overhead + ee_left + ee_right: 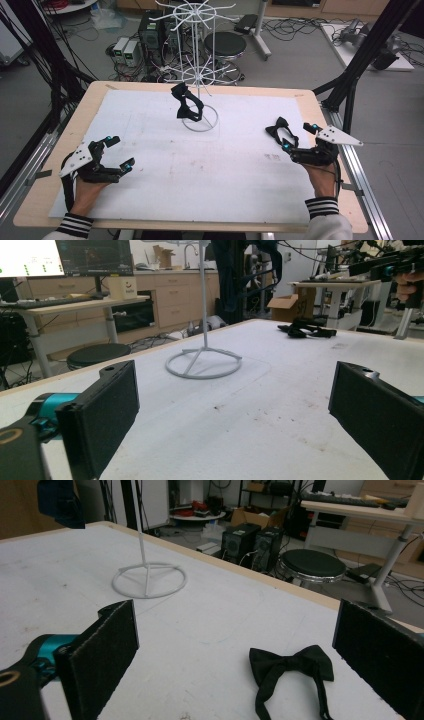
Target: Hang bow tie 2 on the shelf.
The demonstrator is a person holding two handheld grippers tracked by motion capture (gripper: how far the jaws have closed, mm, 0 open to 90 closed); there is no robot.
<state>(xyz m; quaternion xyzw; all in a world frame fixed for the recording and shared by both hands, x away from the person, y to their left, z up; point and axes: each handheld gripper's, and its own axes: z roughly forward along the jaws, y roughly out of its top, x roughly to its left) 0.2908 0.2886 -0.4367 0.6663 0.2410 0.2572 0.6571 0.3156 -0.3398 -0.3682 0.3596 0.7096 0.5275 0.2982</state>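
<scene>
At about eight o'clock on the white worktop (pixel 165 165), the left gripper (pixel 120 152) rests low in the person's left hand (pixel 89 192), its jaws spread wide with nothing between them. In the left gripper view those jaws frame bare, lightly stained worktop, with the stand's ring base straight ahead at twelve o'clock.

Near the middle, toward twelve o'clock, stands a white wire display stand (pixel 199 75) on a ring base (pixel 200 119). A black bow tie (pixel 188 104) hangs from one of its lower hooks, dangling just left of the pole, above the ring.

At about three o'clock a second black bow tie (pixel 277 129) lies flat on the worktop, its strap trailing toward the person. The right gripper (pixel 299 137), held in the right hand (pixel 322 180), sits just beside it, jaws wide and holding nothing. In the right gripper view this bow tie (pixel 290 667) lies between the two jaws, nearer the right-hand one and clear of both.
</scene>
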